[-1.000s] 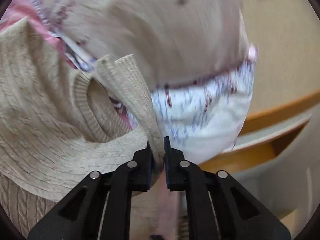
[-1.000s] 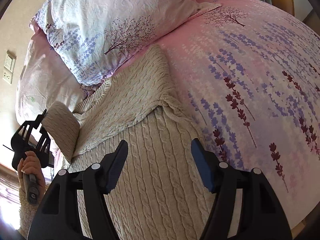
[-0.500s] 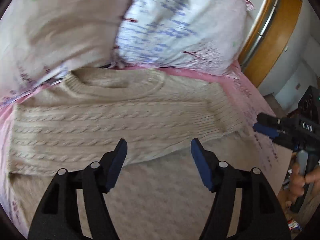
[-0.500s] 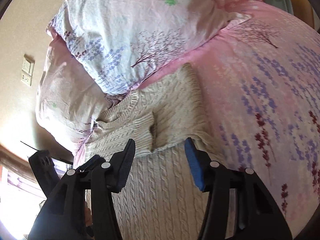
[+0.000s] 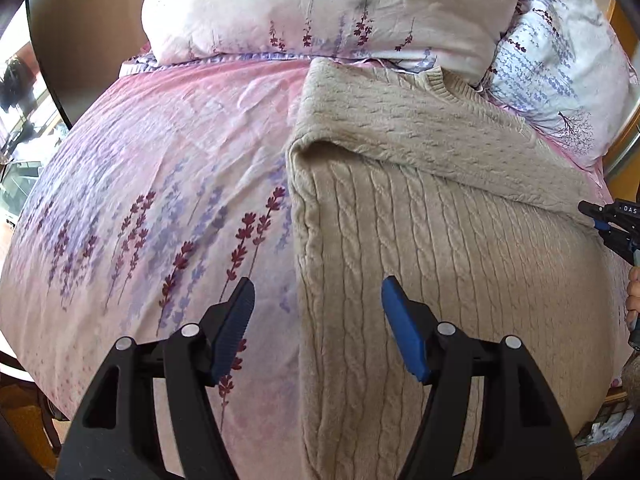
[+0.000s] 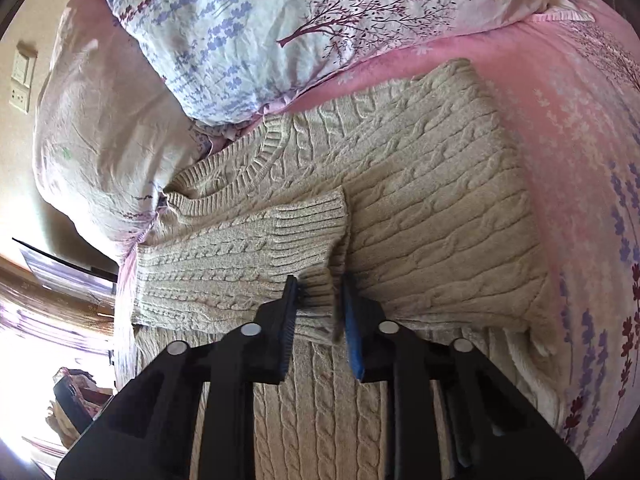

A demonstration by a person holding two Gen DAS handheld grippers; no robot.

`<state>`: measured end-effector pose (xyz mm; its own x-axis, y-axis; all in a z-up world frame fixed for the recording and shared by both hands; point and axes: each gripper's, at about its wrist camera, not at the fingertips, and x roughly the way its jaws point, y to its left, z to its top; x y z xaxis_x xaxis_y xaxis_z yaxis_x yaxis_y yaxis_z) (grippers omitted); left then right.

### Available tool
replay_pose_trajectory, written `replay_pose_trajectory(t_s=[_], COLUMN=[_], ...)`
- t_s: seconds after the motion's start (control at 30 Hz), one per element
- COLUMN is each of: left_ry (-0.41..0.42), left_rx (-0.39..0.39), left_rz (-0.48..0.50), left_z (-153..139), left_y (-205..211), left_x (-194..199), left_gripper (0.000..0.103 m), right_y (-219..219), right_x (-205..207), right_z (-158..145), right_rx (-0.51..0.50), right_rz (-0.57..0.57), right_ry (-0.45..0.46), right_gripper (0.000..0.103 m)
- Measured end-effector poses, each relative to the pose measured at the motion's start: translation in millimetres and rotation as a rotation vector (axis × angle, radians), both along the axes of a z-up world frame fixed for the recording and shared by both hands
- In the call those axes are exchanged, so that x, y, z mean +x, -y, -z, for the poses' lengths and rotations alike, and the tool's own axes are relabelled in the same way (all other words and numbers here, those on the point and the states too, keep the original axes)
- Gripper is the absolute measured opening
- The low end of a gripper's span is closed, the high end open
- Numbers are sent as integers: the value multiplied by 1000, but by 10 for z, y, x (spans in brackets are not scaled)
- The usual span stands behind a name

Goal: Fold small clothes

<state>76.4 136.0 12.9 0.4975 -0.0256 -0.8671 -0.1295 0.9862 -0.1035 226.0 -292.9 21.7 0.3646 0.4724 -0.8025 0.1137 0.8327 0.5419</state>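
Observation:
A beige cable-knit sweater [image 5: 440, 240] lies flat on the pink floral bedsheet [image 5: 160, 184], its collar toward the pillows. One sleeve is folded across the chest, with its ribbed cuff [image 6: 308, 224] lying in the middle. My right gripper [image 6: 320, 284] is shut, pinching a fold of knit at the lower edge of that cuff. It also shows at the right edge of the left wrist view as the right gripper [image 5: 600, 214]. My left gripper [image 5: 317, 284] hangs open above the sweater's left side edge, with nothing pressed between its blue pads.
Two floral pillows [image 5: 320, 8] [image 6: 280, 28] lie against the sweater's collar end. A wall switch plate [image 6: 22, 80] is at the far left. A hand [image 5: 634, 296] holds the right gripper's handle. Wooden furniture [image 5: 624, 28] rims the bed at the right.
My left gripper let go of the sleeve cuff, opened, and swung to the sweater's left edge. My right gripper came down to the folded cuff and closed on it.

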Motion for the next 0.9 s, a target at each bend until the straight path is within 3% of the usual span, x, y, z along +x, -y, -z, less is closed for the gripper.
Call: replay_pose_trajectory(t_s=[0.13, 0.27, 0.33, 0.4, 0.43, 0.57, 0.7, 0.8, 0.87, 0.9], left_ry=[-7, -6, -3, 3, 4, 5, 9, 10, 11, 11], left_rx=[11, 19, 7, -3, -5, -24, -26, -44, -66, -80], left_rz=[15, 29, 28, 26, 27, 25, 34, 37, 35, 34], left_z=[91, 97, 99, 99, 99, 96, 97, 93, 88, 85], left_y=[96, 132, 115, 101, 96, 76, 72, 46, 15, -3], left_x=[50, 67, 61, 51, 48, 38, 37, 35, 35, 34], left_gripper=[66, 66, 66, 66, 66, 66, 66, 66, 66, 66], right_y=[-139, -185, -146, -65, -22, 31, 9, 9, 101, 175], right_x=[89, 102, 205, 309, 306, 238, 318, 281, 210, 146], right_z=[-459, -946, -765, -344, -213, -269, -96, -122, -216, -277], right_rx=[-122, -207, -255, -281, -270, -227, -287, -280, -213, -168], right_rz=[-31, 7, 17, 15, 26, 70, 50, 45, 63, 73], right_ry=[174, 375, 297, 120, 73, 119, 41, 45, 58, 72], right_gripper=[8, 8, 8, 8, 8, 8, 8, 9, 16, 26])
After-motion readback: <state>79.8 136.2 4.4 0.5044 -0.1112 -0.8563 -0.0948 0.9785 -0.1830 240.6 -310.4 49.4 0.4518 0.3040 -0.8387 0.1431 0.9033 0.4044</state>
